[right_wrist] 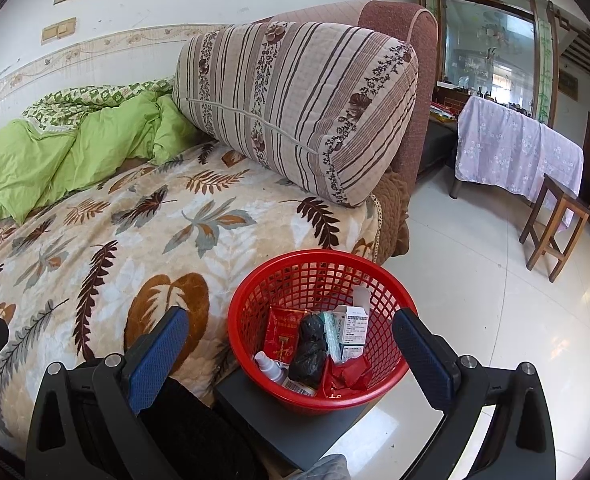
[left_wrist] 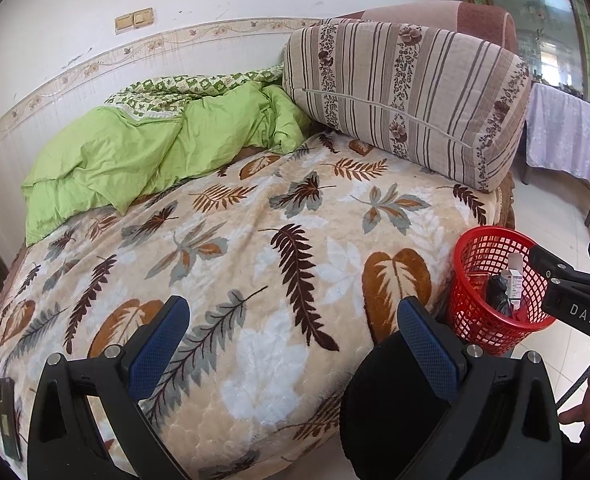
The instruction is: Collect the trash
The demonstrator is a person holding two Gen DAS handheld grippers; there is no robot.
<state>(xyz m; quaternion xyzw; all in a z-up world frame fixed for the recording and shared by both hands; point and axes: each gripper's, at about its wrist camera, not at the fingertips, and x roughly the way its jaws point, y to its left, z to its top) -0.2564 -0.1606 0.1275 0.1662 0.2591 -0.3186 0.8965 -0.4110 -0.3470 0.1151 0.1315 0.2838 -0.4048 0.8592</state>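
Note:
A red mesh basket (right_wrist: 319, 280) stands on a dark grey stand beside the bed. It holds trash: a crumpled black bag (right_wrist: 309, 350), a white carton (right_wrist: 355, 334), a red packet (right_wrist: 283, 330), a small white bottle (right_wrist: 269, 368) and red wrappers. My right gripper (right_wrist: 291, 356) hangs open just above the basket with nothing between its blue pads. In the left wrist view the basket (left_wrist: 491, 248) is at the right, and the right gripper (left_wrist: 571, 284) shows above it. My left gripper (left_wrist: 295, 344) is open over the leaf-patterned blanket (left_wrist: 255, 240), holding nothing.
A green quilt (left_wrist: 143, 152) lies bunched by the wall. A striped cushion (right_wrist: 295, 108) leans on the sofa arm. A wooden stool (right_wrist: 555, 224) and a cloth-covered table (right_wrist: 515, 152) stand on the tiled floor to the right. A dark flat object (left_wrist: 7, 416) lies at the blanket's left edge.

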